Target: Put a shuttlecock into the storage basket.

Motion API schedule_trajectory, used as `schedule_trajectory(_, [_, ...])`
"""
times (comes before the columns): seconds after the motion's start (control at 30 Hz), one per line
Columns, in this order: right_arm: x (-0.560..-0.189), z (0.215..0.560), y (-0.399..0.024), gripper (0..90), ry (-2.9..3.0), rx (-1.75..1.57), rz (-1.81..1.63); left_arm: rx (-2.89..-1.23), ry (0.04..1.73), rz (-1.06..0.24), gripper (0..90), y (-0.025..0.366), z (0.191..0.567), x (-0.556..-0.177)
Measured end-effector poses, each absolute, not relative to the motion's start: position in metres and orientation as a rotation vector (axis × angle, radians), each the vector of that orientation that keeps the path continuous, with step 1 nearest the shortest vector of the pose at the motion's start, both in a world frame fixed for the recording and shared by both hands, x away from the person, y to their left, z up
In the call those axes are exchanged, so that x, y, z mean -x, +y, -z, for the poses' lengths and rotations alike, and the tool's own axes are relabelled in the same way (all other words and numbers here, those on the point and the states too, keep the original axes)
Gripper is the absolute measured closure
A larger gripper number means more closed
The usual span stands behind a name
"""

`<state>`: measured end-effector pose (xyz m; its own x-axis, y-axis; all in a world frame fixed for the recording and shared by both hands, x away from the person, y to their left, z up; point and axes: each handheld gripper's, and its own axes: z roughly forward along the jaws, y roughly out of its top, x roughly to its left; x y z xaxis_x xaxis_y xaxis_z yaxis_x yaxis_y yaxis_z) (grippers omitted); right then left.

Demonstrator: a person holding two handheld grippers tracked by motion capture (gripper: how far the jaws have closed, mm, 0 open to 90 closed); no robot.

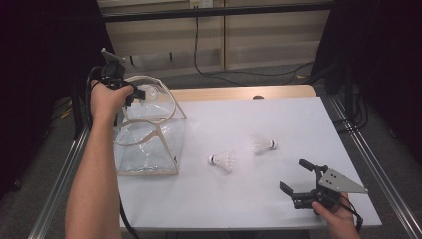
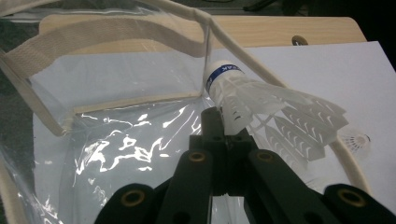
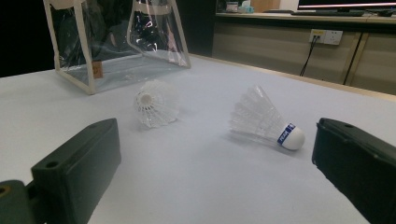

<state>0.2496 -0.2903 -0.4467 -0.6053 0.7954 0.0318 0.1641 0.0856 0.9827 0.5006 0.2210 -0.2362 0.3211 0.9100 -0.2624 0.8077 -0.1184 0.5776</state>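
Nearest you, your right claw (image 1: 294,175) rests low at the near right of the white table (image 1: 199,199), its jaws spread wide with nothing between them. Just ahead of it two white shuttlecocks lie on their sides on the open tabletop, well apart from each other: the nearer shuttlecock (image 1: 223,160) points its cork toward the bag, and the farther shuttlecock (image 1: 262,144) points its blue-banded cork the other way. In the right gripper view, the blue-banded one (image 3: 265,119) lies close in front of the claw and the other (image 3: 155,102) a little beyond it, with bare table around both.

Farther off at the left, the clear plastic tote bag (image 1: 149,139) with cream webbing trim stands upright with its mouth open. Your left claw (image 1: 141,93) hangs over that mouth, pressed together on the feather skirt of a third shuttlecock (image 2: 261,100), cork end pointing away from the claw. The cream handle strap (image 2: 107,35) arches beside it, and the bag's rim cord (image 2: 247,63) runs right behind the cork.
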Motion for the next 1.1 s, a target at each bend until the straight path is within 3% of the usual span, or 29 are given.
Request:
schedule_trajectory(0.37, [-0.25, 0.447, -0.29, 0.8, 1.84, -0.95, -1.559, -1.949, 1.513, -0.217, 89.7, 0.218, 0.245, -0.506])
schedule_trajectory(0.5, [-0.25, 0.447, -0.29, 0.7, 1.842, -0.949, -1.561, -1.937, 1.519, -0.26, 79.5, 0.216, 0.249, -0.509])
schedule_trajectory(0.77, [-0.25, 0.447, -0.291, 0.8, 1.843, -0.949, -1.56, -1.938, 1.503, -0.228, 79.5, 0.214, 0.247, -0.508])
schedule_trajectory(1.1, [-0.25, 0.447, -0.29, 0.8, 1.847, -0.94, -1.559, -1.94, 1.459, -0.193, 73.3, 0.21, 0.243, -0.501])
